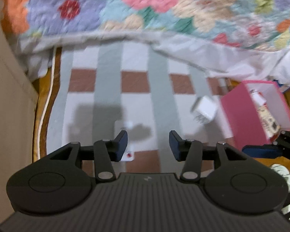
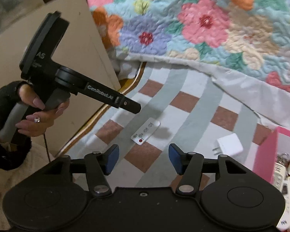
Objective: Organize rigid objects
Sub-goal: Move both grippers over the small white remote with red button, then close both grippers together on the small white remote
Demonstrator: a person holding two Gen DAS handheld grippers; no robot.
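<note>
A small flat white remote [image 2: 145, 131] with a red button lies on the checked rug [image 2: 183, 104]; in the left wrist view it [image 1: 128, 150] lies partly under my left finger. A white plug adapter [image 2: 230, 146] lies to its right, also seen in the left wrist view [image 1: 205, 110]. A pink box [image 2: 266, 150] at the right holds several remotes; it shows in the left wrist view [image 1: 247, 114] too. My left gripper [image 1: 148, 145] is open and empty just above the small remote. My right gripper [image 2: 144, 157] is open and empty, near the remote and adapter.
A floral quilt [image 2: 203, 23] hangs over the bed edge behind the rug. A beige furniture panel [image 2: 75, 44] stands at the left, with a white cable [image 1: 46, 104] along the orange floor. Crumpled pale cloth [image 1: 286, 176] lies at the right.
</note>
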